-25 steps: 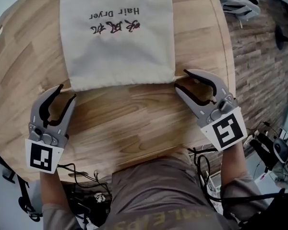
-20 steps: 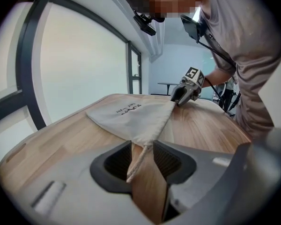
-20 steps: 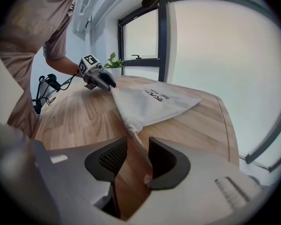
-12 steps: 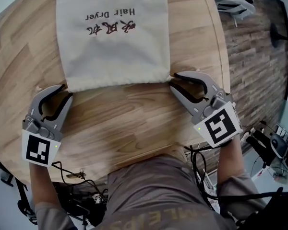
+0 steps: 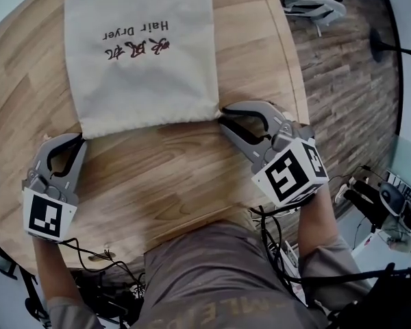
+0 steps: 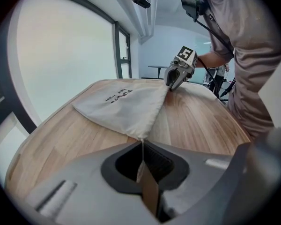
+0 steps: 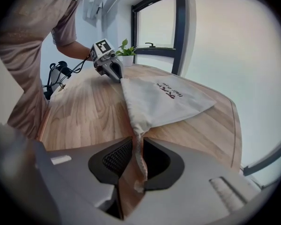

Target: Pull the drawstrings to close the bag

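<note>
Head view: found bag (image 5: 140,53) flat on counter (image 5: 157,177), toward 12 o'clock, with mouth edge nearest the person. Logged left gripper (image 5: 80,138) with tips at the bag's 7 o'clock corner and right gripper (image 5: 222,116) with tips at its 5 o'clock corner.

Left gripper view: saw fingers clenched on left cord (image 6: 142,149), running straight up to the bag corner at 12 o'clock.

Right gripper view: saw fingers clenched on right cord (image 7: 139,158), frayed end poking past toward 6 o'clock. Noted bag spread beyond at 12 to 1 o'clock.
</note>
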Demonstrator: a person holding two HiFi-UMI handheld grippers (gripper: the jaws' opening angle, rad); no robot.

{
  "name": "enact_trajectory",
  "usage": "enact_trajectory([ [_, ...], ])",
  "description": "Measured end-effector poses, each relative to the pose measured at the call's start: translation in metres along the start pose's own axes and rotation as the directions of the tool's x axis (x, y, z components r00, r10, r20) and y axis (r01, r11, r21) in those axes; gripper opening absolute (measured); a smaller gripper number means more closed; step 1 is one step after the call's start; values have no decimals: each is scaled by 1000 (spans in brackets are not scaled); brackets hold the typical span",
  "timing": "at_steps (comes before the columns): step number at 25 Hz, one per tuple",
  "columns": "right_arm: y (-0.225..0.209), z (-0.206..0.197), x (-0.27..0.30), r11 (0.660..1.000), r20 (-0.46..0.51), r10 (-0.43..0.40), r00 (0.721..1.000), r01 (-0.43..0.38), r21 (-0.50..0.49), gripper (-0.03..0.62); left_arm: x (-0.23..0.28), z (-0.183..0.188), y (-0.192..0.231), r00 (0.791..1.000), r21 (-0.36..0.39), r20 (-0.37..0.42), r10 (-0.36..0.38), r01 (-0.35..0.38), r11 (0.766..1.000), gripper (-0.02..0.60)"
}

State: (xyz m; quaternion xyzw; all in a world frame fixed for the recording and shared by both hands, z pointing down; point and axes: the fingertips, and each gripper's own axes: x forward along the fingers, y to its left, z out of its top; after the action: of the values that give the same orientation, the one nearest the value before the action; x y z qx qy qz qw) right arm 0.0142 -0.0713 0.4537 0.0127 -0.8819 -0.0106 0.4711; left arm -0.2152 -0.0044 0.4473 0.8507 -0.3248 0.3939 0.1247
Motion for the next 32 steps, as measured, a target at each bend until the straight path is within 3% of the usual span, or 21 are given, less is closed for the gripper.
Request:
enact_trajectory([
  [4,-1,-1,-1,999,-6,31,1000,-31,10,104,1,1,-1,1000,3,5,0,0,1000,12],
  [8,-2,-5,0,998,-23,56,998,-55,32,41,2,1,-1,1000,4,0,-18,18,1000,12],
  [10,-3,-5,1,997,-42,62,997,-60,39,41,2,-1,-1,1000,2,-12,-29,29,1000,12],
  [14,-3,-6,2,996,-75,30,997,-24,82,41,3,-4,-1,1000,-23,-31,2,-3,1000,11],
  [18,-3,-7,0,995,-90,-14,996,23,96,41,5,-1,0,999,-77,14,32,-31,997,11],
  [23,-4,-5,4,993,-115,30,993,-16,117,40,3,-6,-2,998,20,-57,17,-16,1000,9],
  [27,-4,-8,6,990,-116,62,991,-47,131,40,7,-11,-3,995,49,-99,-29,34,998,8],
  [32,-7,-10,8,986,-83,62,995,-48,159,40,6,-17,6,998,-22,-57,-2,1,1000,9],
])
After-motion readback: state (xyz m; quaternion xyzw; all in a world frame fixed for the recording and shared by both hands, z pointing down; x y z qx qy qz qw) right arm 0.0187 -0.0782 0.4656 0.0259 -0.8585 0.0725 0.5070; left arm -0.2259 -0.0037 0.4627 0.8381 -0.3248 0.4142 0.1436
